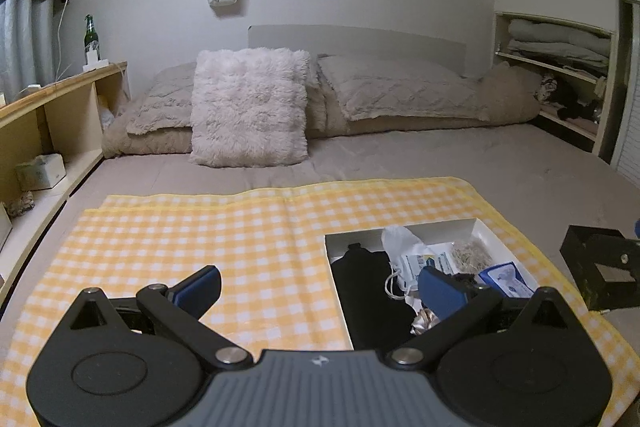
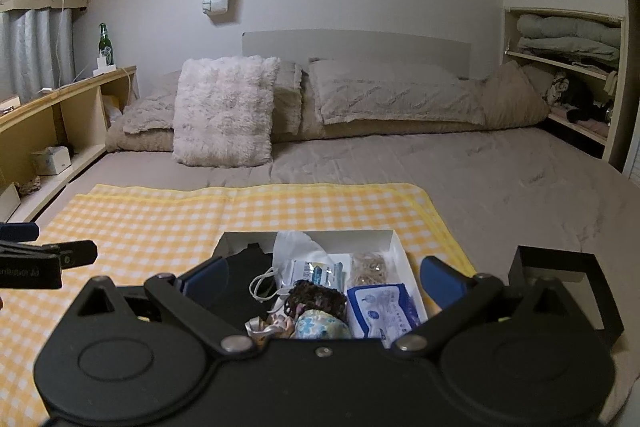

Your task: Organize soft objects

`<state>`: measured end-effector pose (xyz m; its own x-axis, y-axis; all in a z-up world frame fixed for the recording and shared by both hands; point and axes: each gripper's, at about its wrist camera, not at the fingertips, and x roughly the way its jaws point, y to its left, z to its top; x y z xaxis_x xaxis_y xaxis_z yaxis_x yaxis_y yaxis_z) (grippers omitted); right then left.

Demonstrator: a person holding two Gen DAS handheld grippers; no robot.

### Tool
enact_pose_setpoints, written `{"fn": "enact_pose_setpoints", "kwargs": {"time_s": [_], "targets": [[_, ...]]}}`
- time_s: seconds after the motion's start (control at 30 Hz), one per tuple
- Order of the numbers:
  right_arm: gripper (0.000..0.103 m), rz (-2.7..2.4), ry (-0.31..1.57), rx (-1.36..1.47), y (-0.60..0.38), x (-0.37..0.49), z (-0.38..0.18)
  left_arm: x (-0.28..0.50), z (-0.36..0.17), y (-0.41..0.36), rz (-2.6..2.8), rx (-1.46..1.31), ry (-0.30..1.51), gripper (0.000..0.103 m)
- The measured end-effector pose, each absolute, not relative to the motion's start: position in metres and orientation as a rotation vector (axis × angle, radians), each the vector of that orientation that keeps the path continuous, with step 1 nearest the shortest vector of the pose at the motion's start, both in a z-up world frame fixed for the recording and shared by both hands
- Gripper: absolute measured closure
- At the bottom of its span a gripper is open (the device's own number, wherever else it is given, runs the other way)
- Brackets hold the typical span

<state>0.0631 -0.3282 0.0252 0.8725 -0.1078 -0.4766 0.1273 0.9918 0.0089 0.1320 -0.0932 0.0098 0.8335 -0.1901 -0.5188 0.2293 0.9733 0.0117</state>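
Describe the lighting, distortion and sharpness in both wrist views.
Left wrist view: dim, flat indoor light, grainy; fisheye bows the checkered cloth and wall edges; dark vignette in the corners. Right wrist view: same dim light and bowing; the white box reads clearly, its contents soft and noisy; no strong glare.

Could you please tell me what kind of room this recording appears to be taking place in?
Most likely a bedroom: a wide bed with a fluffy pillow against the headboard, and folded bedding stacked in a wall shelf.
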Motion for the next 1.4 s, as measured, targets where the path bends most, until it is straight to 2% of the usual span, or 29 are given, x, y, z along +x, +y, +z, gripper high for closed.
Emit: {"fn": "enact_pose_setpoints", "kwargs": {"time_s": [0.5,1.4], "targets": [[0.0,-0.139,0.473,-0.029,-0.314,0.038,0.018,0.093,0.006,-0.087,-0.249,0.094,0.513,0.0],[0.0,-0.133,0.472,-0.04,-0.314,0.038,0.016,0.09,0.006,-0.087,-0.251,0.095,0.505,0.0]]}}
